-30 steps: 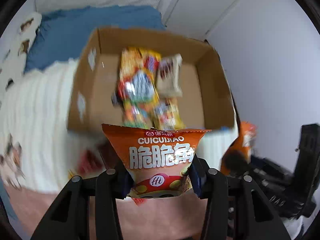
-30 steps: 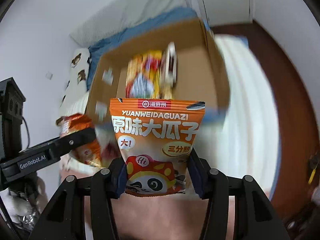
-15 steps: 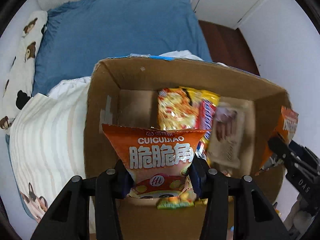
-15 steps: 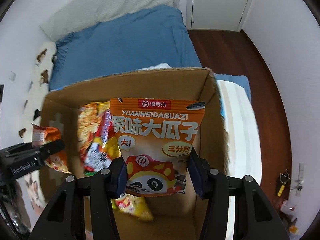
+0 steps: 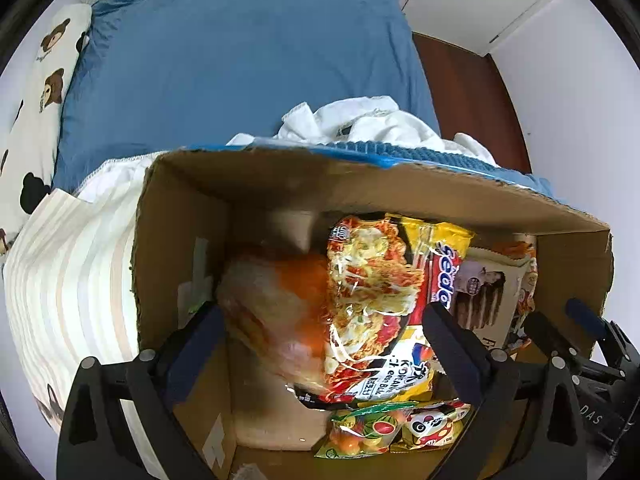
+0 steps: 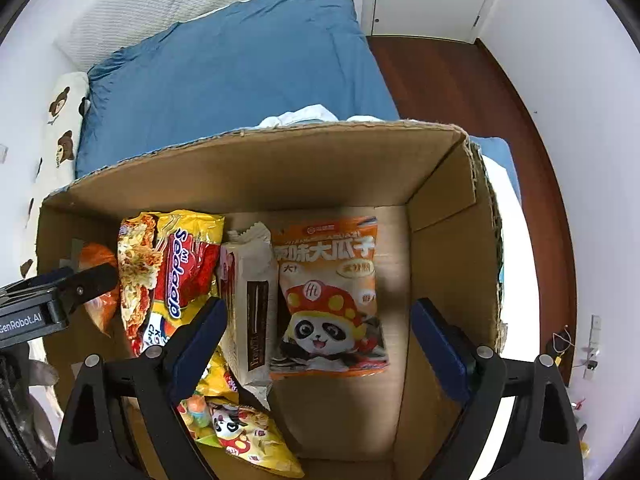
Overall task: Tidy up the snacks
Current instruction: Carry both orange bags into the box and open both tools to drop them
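Observation:
An open cardboard box [image 5: 184, 240] [image 6: 248, 168] sits on the bed and holds several snack packs. My left gripper [image 5: 320, 320] is open above the box's left side; a blurred orange triangular snack bag [image 5: 276, 304] lies or falls just below it, also visible in the right wrist view [image 6: 98, 256]. My right gripper [image 6: 316, 320] is open above the box's right side; the orange panda sunflower-seed bag [image 6: 326, 292] lies on the box floor beneath it. A red-yellow noodle pack [image 5: 380, 300] [image 6: 168, 272] and a beige bar pack [image 6: 248, 304] [image 5: 484, 292] lie between them.
Small panda and fruit snack packs [image 5: 392, 428] [image 6: 244, 436] lie at the box's near side. The box rests on a striped blanket [image 5: 68, 280] and blue bedding [image 6: 240, 72]. White cloth [image 5: 360, 120] lies behind the box. Wooden floor [image 6: 500, 92] and white walls are to the right.
Both grippers have opened over the box. The orange triangular bag left my left gripper and the panda bag left my right gripper; both are now inside the box.

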`<act>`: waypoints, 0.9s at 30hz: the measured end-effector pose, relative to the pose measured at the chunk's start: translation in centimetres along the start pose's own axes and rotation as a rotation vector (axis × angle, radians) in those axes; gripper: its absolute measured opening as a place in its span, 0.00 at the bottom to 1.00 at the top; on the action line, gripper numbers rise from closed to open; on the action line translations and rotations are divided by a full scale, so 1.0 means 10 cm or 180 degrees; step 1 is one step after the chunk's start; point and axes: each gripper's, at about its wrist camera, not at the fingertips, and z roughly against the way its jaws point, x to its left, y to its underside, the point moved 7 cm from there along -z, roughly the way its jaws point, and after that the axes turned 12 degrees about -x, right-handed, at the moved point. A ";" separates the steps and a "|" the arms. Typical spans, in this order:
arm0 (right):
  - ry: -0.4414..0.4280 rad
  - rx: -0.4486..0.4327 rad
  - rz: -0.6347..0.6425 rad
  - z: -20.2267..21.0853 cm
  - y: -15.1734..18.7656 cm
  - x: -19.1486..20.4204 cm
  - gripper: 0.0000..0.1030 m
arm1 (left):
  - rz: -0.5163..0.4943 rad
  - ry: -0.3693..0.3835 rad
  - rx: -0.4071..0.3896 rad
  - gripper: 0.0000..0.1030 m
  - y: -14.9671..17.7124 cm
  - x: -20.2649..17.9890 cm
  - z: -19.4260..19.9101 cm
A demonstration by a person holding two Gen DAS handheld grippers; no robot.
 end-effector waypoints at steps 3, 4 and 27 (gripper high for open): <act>-0.0024 -0.0025 -0.0012 0.03 0.01 0.01 0.93 | -0.0008 0.0027 -0.0016 0.99 0.01 -0.05 0.03; -0.0032 -0.0034 -0.0007 0.03 0.02 0.03 0.93 | -0.0023 0.0028 -0.0023 0.99 0.02 -0.06 0.04; -0.0233 -0.0688 0.0110 1.15 0.88 0.24 0.93 | -0.0299 -0.0059 -0.1235 0.99 0.96 -0.23 1.35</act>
